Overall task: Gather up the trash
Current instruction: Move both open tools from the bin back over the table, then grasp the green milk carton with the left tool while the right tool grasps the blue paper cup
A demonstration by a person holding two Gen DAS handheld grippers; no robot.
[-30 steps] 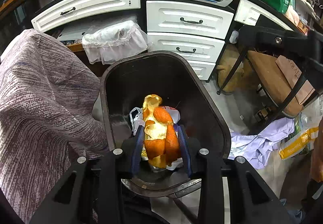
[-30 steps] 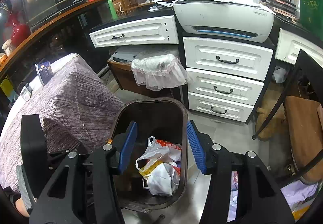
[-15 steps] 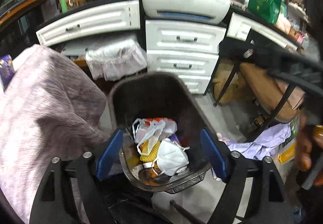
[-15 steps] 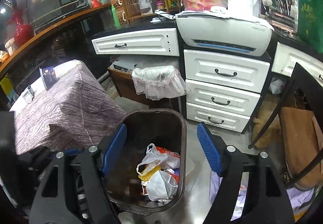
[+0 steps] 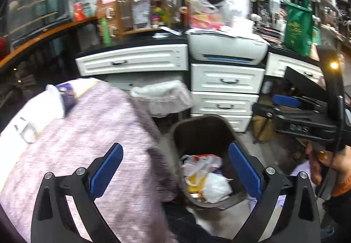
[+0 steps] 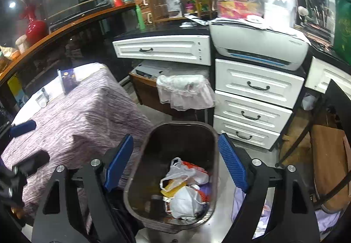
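Observation:
A dark trash bin [image 5: 204,131] [image 6: 182,133] stands on the floor beside a table with a purple cloth [image 5: 98,133] [image 6: 76,120]. Inside lie a white face mask [image 6: 186,201] [image 5: 217,186], a crumpled plastic bag [image 6: 179,172] [image 5: 197,164] and other scraps. My left gripper [image 5: 175,166] hangs above the table edge and bin, jaws still opening, nothing between them. My right gripper [image 6: 175,164] hovers over the bin, jaws opening too and empty. The right gripper [image 5: 307,120] also shows at the right of the left wrist view, with a hand [image 5: 324,162] on it.
White drawers [image 6: 254,102] and a printer [image 6: 258,45] stand behind the bin. A bin lined with a white bag [image 6: 184,89] sits under the counter. A chair [image 6: 329,155] is at the right, with lilac cloth [image 6: 241,203] on the floor. A blue booklet [image 6: 68,78] lies on the table.
The left gripper let go of the orange peel, which dropped into the bin, then opened wide, rose and drew back over the table. The right gripper opened wider and lifted slightly.

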